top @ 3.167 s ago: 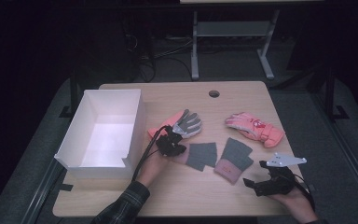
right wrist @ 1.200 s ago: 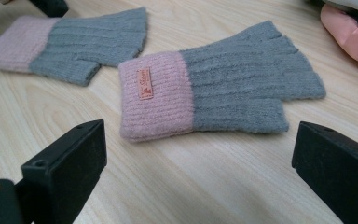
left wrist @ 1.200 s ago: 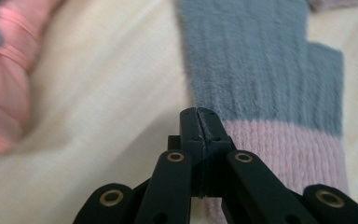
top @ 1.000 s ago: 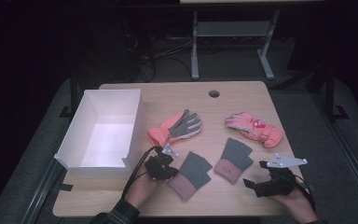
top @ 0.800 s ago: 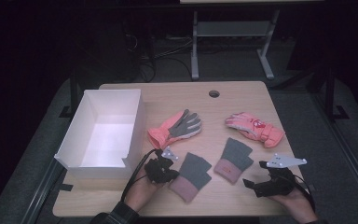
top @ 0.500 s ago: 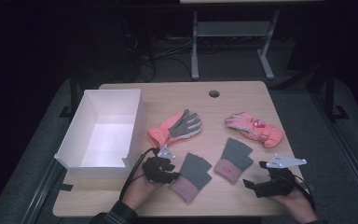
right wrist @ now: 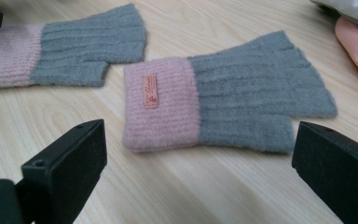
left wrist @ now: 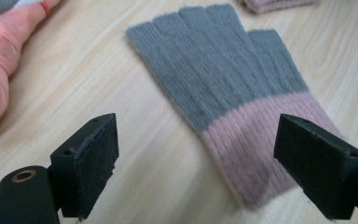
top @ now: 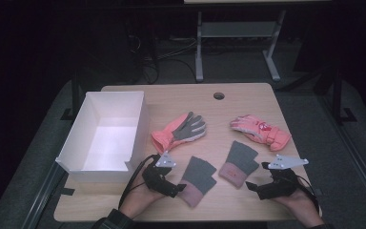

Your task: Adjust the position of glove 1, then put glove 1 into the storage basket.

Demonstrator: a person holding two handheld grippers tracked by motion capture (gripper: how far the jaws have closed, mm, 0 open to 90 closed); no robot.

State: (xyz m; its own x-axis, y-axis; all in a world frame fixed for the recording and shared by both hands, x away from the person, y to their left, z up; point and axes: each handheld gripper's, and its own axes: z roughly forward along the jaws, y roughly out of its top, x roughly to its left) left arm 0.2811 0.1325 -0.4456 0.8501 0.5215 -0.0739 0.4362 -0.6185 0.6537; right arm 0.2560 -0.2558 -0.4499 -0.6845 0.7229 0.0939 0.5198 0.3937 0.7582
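The left gripper (top: 174, 190), its fingers just spread and released, sits beside the grey-and-pink glove (top: 198, 180) near the tabletop's (top: 181, 98) front edge.

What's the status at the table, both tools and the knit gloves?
Left tool just opened, jaws off the near grey-and-pink knit glove. Right tool open, short of the second knit glove. Nothing in the way.
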